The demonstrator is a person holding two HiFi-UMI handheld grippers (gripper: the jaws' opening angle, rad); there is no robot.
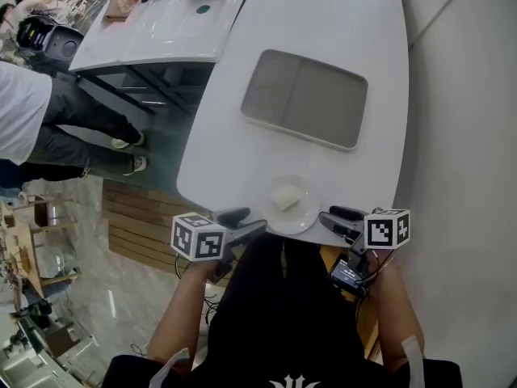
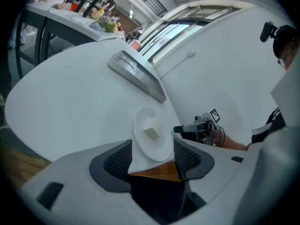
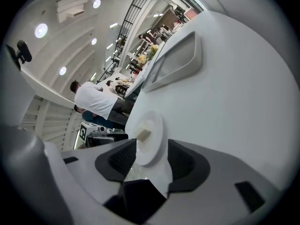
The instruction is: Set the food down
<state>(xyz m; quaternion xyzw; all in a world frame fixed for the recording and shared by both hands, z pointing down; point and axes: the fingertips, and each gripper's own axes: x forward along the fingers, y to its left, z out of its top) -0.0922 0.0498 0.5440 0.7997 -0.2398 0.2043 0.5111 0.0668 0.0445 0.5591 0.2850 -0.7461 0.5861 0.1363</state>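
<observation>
A small white plate (image 1: 297, 213) rests on the white table (image 1: 323, 23) close to its near edge, with a pale cube of food (image 1: 284, 197) on it. My left gripper (image 1: 245, 222) stands at the plate's left side and my right gripper (image 1: 338, 219) at its right side. Both are open. In the left gripper view the plate (image 2: 149, 142) and the food (image 2: 152, 131) lie just ahead, the near rim reaching in between the spread pads of the left gripper (image 2: 152, 157) without being pressed. In the right gripper view the plate (image 3: 151, 146) likewise sits loose between the pads of the right gripper (image 3: 152, 161).
A shallow grey tray (image 1: 303, 97) lies on the table beyond the plate. At the back left stands another white table (image 1: 153, 31) with several items. A person in a white shirt (image 1: 20, 111) is at the left. The table's front edge is right below the plate.
</observation>
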